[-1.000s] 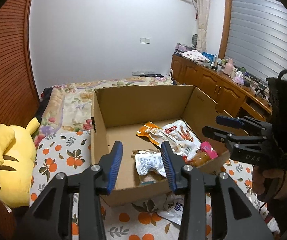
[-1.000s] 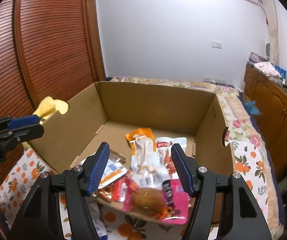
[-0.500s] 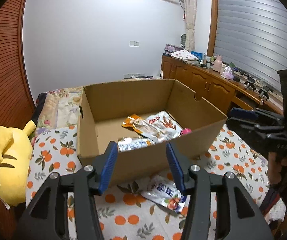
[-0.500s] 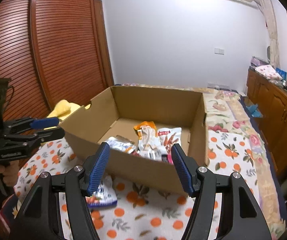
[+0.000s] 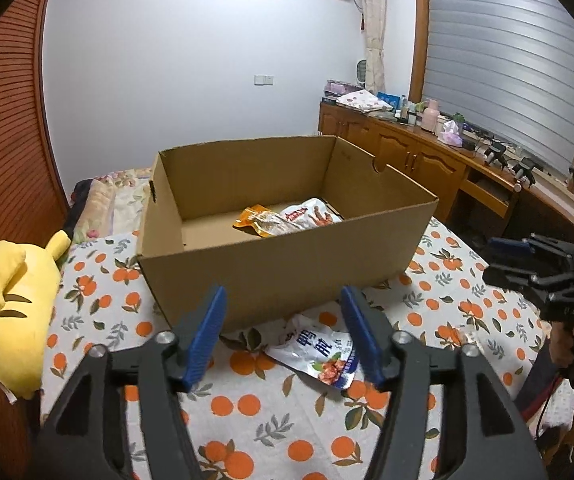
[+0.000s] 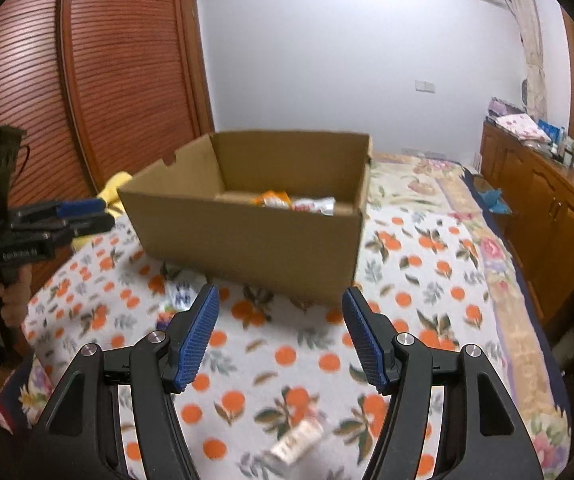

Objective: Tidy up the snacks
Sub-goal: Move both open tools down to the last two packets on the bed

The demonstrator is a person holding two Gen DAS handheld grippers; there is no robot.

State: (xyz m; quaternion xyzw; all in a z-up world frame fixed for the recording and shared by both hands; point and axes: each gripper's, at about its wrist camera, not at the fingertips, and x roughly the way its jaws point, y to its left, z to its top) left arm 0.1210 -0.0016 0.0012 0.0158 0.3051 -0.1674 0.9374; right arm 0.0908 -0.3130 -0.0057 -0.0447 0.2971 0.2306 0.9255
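A cardboard box point(image 5: 287, 276) point(image 6: 247, 240) stands on the orange-patterned bedspread point(image 5: 247, 404), with snack packets point(image 5: 287, 218) point(image 6: 293, 202) inside it. A white and blue snack packet point(image 5: 319, 350) lies on the spread against the box's near wall, in front of my left gripper point(image 5: 283, 336). The left jaws are opening with nothing between them. My right gripper point(image 6: 281, 338) is open and empty, above the bedspread in front of the box. A small pale packet point(image 6: 297, 446) lies low between its arms. Another packet point(image 6: 179, 294) shows blurred at the box's left corner.
A yellow plush toy point(image 5: 15, 312) lies at the bed's left edge by the slatted wooden wardrobe point(image 6: 99, 80). Wooden cabinets point(image 5: 419, 160) with clutter on top line the right wall. A hand point(image 6: 7, 296) grips the left tool's handle.
Both grippers have pulled back from over the box to in front of it. The left jaws have widened. The packet outside the box has come into full view.
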